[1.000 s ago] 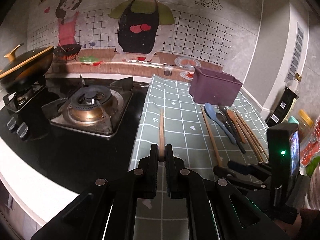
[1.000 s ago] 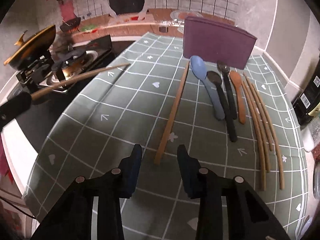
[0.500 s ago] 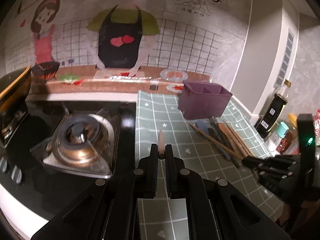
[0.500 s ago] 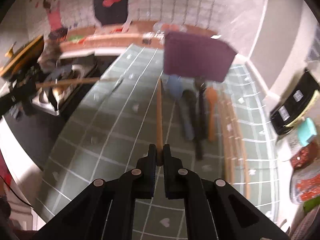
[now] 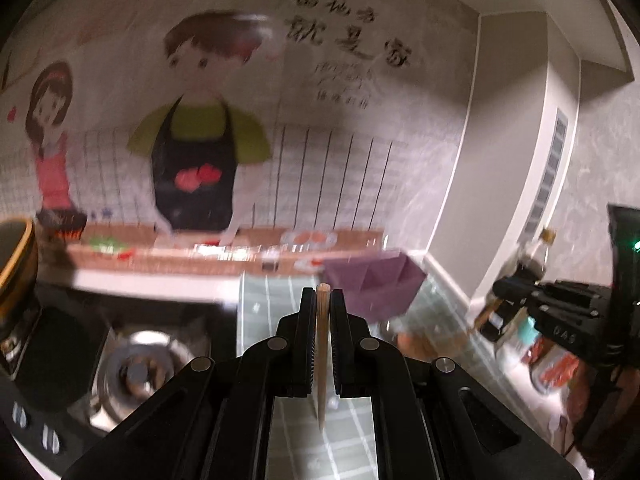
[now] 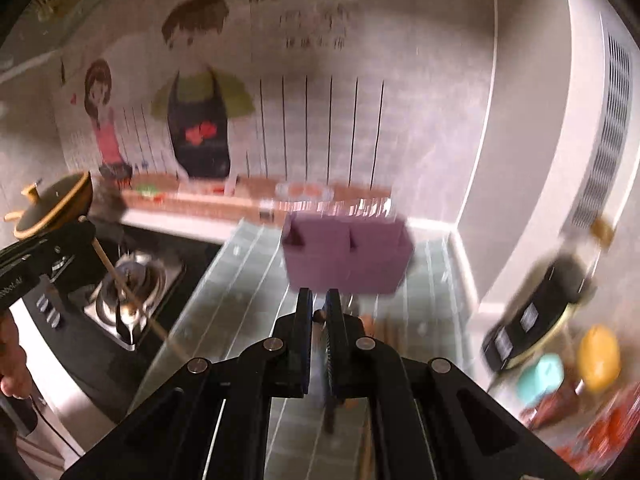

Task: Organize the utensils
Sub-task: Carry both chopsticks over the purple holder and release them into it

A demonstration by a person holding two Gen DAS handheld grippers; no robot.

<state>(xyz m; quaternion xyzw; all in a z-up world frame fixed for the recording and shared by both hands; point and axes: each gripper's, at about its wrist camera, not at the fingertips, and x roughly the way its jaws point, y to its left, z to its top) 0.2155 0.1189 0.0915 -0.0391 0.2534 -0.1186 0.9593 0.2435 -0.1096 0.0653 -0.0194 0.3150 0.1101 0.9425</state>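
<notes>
My left gripper [image 5: 322,300] is shut on a wooden chopstick [image 5: 321,360] that hangs tip down between its fingers. It also shows in the right wrist view [image 6: 128,292] at far left. My right gripper [image 6: 318,300] is shut on a second wooden chopstick [image 6: 318,316], seen end-on, raised above the mat. The purple utensil box [image 6: 348,258] stands just ahead of the right gripper; in the left wrist view the box [image 5: 376,280] is ahead and to the right. Other utensils on the mat are mostly hidden and blurred.
A gas stove [image 6: 132,284] lies to the left, with a black pot with gold rim [image 6: 56,210] behind it. A green checked mat [image 6: 240,280] covers the counter. Bottles and jars [image 6: 560,344] crowd the right side by the wall.
Both grippers have lifted and tilted upward with their chopsticks. The right gripper closed on its chopstick a second ago and raised it toward the purple box. Both views are blurred by motion.
</notes>
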